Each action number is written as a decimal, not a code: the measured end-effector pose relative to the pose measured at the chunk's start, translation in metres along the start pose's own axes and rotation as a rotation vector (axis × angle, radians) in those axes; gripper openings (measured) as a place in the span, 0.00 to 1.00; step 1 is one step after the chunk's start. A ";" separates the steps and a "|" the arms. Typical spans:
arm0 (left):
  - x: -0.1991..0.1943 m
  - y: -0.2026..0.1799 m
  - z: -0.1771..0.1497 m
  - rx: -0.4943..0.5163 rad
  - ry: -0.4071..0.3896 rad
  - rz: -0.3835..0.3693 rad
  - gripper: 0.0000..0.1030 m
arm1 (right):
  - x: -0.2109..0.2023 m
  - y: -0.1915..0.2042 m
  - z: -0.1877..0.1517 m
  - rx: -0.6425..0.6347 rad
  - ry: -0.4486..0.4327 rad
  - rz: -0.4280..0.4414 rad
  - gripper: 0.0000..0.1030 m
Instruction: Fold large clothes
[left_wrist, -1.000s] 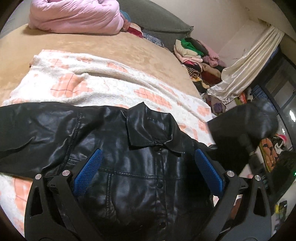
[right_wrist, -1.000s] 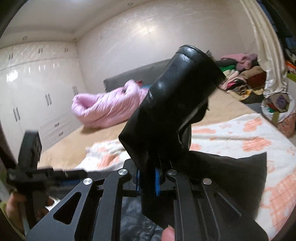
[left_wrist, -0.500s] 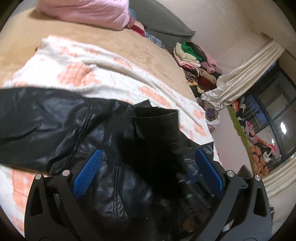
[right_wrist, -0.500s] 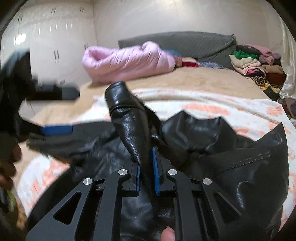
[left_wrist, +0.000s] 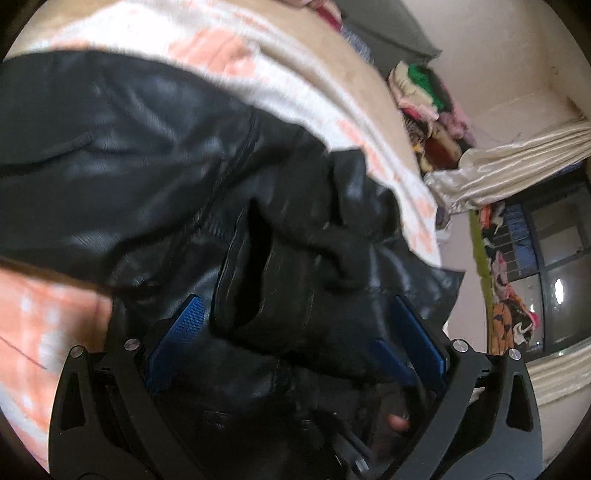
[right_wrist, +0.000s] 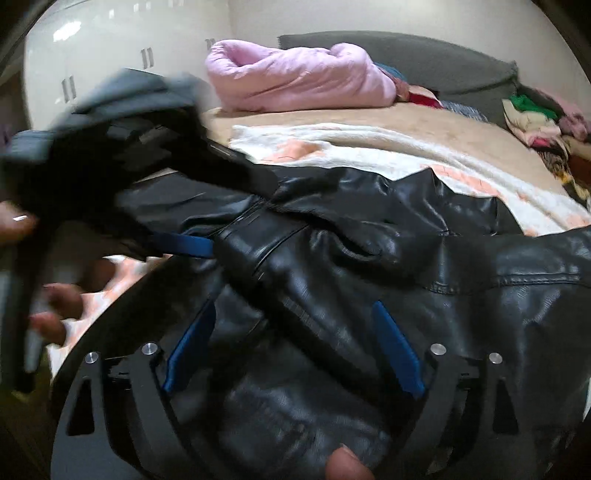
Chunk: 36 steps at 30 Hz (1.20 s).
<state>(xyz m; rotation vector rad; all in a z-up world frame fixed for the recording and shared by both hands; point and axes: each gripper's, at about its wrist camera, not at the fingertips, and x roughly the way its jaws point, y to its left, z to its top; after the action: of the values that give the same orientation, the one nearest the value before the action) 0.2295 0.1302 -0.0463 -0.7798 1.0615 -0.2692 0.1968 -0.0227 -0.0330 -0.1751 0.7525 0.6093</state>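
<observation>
A black leather jacket (right_wrist: 461, 266) lies front up on a white and orange blanket (right_wrist: 369, 155). One sleeve (right_wrist: 280, 266) is folded across its chest, the cuff (left_wrist: 258, 280) facing the left wrist camera. My right gripper (right_wrist: 293, 314) hovers low over that sleeve with its jaws opening; the sleeve lies between the blue pads (right_wrist: 395, 347), which stand clear of it. My left gripper (left_wrist: 295, 306) is open just above the cuff and holds nothing. From the right wrist view the left gripper (right_wrist: 240, 216) comes in blurred from the left, held by a hand (right_wrist: 55, 310).
The blanket covers a tan bed. A pink duvet (right_wrist: 295, 77) and a grey headboard (right_wrist: 424, 62) sit at the far end. Piled clothes (left_wrist: 428, 96) and a cream curtain (left_wrist: 509, 166) stand past the bed's right edge. White wardrobes (right_wrist: 92, 62) line the left wall.
My right gripper carried the sleeve down across the jacket's front, then opened and let go of it. My left gripper sank closer to the jacket and stayed open.
</observation>
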 end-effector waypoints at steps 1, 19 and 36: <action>0.006 0.001 -0.002 -0.004 0.013 -0.004 0.91 | -0.008 0.000 -0.004 -0.009 -0.006 -0.006 0.84; -0.064 -0.103 0.000 0.293 -0.215 -0.224 0.02 | -0.141 -0.169 -0.071 0.501 -0.133 -0.286 0.64; -0.059 0.001 -0.020 0.278 -0.242 -0.035 0.01 | -0.083 -0.304 -0.028 0.752 -0.043 -0.320 0.59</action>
<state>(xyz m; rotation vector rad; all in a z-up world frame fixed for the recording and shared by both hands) 0.1834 0.1544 -0.0120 -0.5644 0.7633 -0.3352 0.3085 -0.3185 -0.0150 0.4044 0.8444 0.0023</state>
